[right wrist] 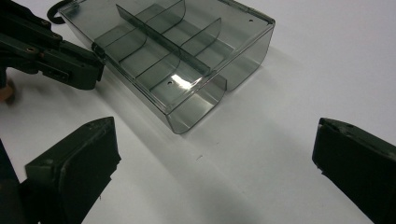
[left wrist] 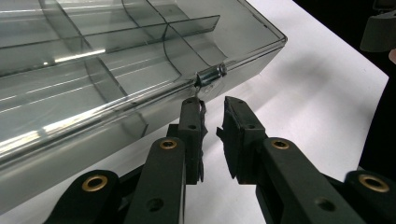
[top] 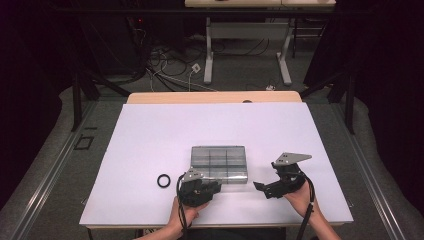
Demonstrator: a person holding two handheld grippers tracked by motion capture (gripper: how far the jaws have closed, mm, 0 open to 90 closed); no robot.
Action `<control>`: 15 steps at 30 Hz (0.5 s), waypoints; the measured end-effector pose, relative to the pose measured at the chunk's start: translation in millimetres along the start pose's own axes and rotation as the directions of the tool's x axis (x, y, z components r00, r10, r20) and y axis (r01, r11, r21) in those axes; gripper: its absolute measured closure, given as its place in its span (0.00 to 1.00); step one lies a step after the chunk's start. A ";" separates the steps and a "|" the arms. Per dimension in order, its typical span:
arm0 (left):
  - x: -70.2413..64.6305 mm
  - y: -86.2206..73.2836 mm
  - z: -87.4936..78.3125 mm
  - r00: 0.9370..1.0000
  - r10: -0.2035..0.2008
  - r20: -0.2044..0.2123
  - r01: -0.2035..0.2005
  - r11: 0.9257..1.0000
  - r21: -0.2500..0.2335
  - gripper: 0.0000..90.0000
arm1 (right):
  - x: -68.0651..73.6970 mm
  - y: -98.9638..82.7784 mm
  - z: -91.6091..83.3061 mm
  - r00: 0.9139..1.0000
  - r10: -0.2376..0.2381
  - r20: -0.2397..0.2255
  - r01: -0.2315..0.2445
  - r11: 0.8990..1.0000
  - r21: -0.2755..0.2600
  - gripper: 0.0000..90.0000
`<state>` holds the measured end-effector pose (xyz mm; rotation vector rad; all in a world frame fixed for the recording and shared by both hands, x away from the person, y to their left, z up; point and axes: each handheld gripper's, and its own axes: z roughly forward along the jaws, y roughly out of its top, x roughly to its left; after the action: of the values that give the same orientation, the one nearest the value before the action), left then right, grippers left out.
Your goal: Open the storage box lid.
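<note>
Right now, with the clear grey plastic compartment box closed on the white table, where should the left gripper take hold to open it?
Grip the small metal latch on the near front edge of the clear grey plastic compartment box, coming from the person's side: it sticks out just ahead of the left gripper.

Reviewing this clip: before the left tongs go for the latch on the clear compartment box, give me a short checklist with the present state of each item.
1. Left tongs lined up with the metal latch: ok, tips sit just below it.
2. Latch gripped: not ok, a narrow gap stands between the jaws with nothing pressed in it.
3. Lid of the compartment box closed: ok, it lies flat on the base.
4. Right tongs out of the way: ok, open wide, off the box's end.
5. Black ring clear of the work: ok, apart on the white table.
6. Box contents: cannot tell; the compartments look empty.
</note>
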<state>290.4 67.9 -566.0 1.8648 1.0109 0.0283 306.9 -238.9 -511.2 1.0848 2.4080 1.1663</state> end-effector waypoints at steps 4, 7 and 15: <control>1.4 -2.6 -1.3 1.000 -0.009 0.007 0.009 1.000 -0.013 0.86 | 0.1 -0.5 1.0 1.000 0.002 -0.005 -0.002 1.000 -0.018 0.00; 2.3 -3.7 -2.0 1.000 -0.026 0.015 0.026 0.999 -0.024 0.87 | -0.5 -0.8 2.0 1.000 -0.002 -0.008 0.002 1.000 -0.018 0.00; 5.6 -4.7 -3.3 0.999 -0.042 0.021 0.043 0.998 -0.034 0.91 | 0.3 -1.0 2.9 1.000 0.007 -0.007 -0.007 1.000 -0.018 0.00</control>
<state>289.8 74.8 -570.0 1.8081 1.0299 0.0020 307.7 -237.4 -513.8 1.0862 2.3958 1.1934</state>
